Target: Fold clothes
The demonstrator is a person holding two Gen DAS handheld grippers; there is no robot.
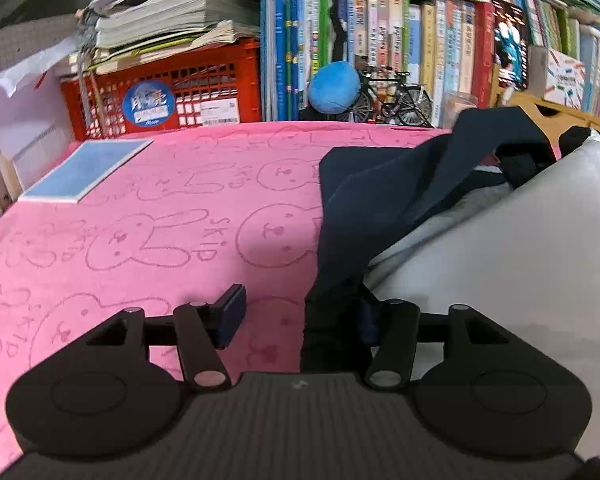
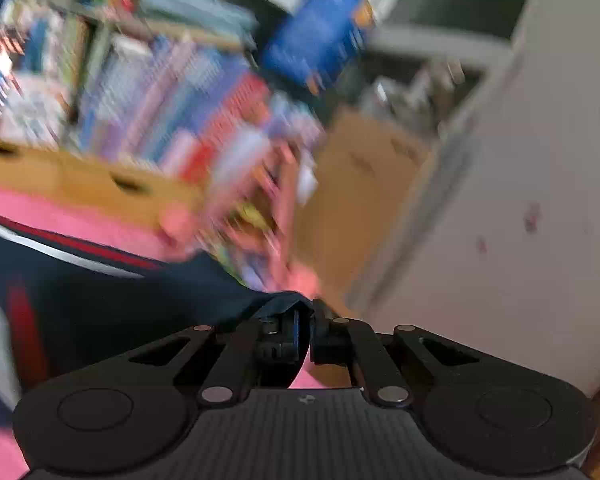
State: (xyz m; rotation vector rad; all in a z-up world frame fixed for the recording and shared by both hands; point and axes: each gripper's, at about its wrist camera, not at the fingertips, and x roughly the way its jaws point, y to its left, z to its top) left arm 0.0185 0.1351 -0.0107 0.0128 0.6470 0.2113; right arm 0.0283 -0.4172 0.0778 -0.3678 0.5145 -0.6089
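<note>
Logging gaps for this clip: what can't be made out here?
- Left wrist view: left claw open; navy garment covers its right finger.
- Right wrist view: motion blur smears the bookshelf; whether the right claw pinches the garment is unclear.
- The garment's type: bunched and cut off.
</note>
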